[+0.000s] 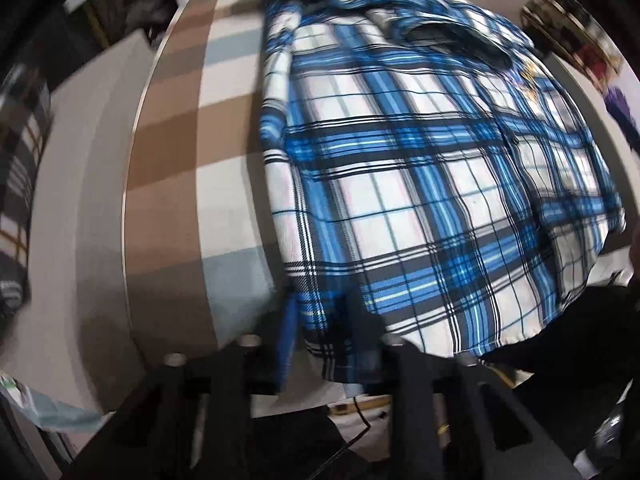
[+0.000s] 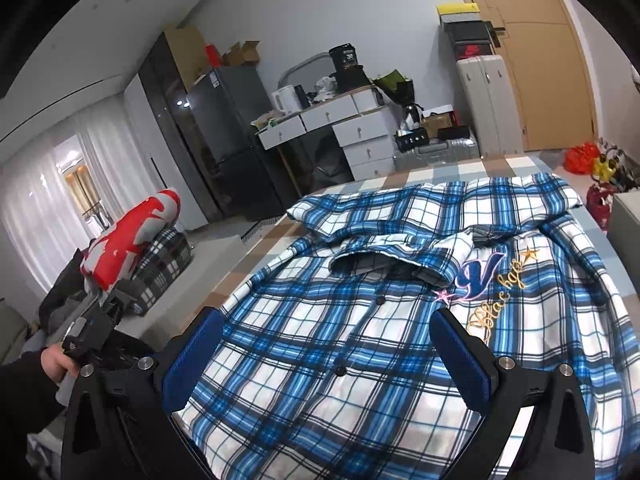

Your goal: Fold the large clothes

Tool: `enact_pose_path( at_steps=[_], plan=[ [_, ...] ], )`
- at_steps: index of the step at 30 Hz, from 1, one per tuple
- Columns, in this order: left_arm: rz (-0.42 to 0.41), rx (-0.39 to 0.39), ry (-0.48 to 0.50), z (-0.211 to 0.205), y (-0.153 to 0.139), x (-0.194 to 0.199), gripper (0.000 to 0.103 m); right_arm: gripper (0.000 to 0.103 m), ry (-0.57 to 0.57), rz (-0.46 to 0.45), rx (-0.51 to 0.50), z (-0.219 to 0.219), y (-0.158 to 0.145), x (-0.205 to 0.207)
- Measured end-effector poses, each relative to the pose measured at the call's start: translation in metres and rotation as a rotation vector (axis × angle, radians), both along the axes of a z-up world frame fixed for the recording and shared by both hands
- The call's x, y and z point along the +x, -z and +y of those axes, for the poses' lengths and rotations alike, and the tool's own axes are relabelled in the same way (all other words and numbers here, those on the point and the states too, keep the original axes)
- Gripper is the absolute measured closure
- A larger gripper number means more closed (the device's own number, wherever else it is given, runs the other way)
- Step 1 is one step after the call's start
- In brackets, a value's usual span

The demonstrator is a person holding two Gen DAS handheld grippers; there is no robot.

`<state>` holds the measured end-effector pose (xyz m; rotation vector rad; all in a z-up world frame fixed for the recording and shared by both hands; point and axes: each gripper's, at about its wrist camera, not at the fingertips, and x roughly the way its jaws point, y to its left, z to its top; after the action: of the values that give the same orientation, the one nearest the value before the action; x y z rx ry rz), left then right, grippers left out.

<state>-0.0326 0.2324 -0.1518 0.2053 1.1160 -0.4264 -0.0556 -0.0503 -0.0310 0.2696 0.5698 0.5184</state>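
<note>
We see the shirt [image 2: 360,320] spread front-up on the bed [image 1: 168,184], collar toward the far end. Our right gripper [image 2: 326,344] hovers above it, jaws wide apart. Our left gripper [image 1: 320,332] has its jaws clamped on the shirt's hem corner.

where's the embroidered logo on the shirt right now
In the right wrist view the embroidered logo sits on the plaid shirt chest, right of the button placket and just below the collar, above the right hand-held gripper finger.
</note>
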Motion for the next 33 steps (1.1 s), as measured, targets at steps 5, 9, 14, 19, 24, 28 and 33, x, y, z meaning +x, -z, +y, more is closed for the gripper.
enact_pose_path(
  at_steps=[5,9,14,19,24,28,33],
  plan=[
    [-0.047,0.029,0.001,-0.011,0.004,-0.010,0.102,0.000,-0.009,0.009,0.009,0.000,0.000,-0.001],
    [-0.027,-0.043,-0.026,-0.003,0.004,-0.007,0.103,0.000,-0.013,0.005,0.005,0.002,-0.001,-0.003],
    [0.010,-0.107,-0.049,0.012,0.003,-0.007,0.103,0.000,-0.012,0.011,-0.006,0.004,0.000,-0.003],
    [0.038,-0.140,-0.098,0.022,0.006,-0.011,0.102,0.000,-0.012,0.019,0.000,0.004,0.001,-0.003],
    [0.059,-0.203,-0.056,0.015,0.007,-0.022,0.047,0.000,-0.010,0.021,0.020,0.000,-0.001,-0.005],
    [-0.023,-0.048,0.022,-0.013,0.010,-0.034,0.038,0.000,-0.004,0.012,0.025,-0.003,-0.004,-0.007],
    [-0.028,-0.019,-0.001,-0.017,0.010,-0.036,0.054,0.000,0.000,0.001,0.037,-0.005,-0.008,-0.009]
  ],
)
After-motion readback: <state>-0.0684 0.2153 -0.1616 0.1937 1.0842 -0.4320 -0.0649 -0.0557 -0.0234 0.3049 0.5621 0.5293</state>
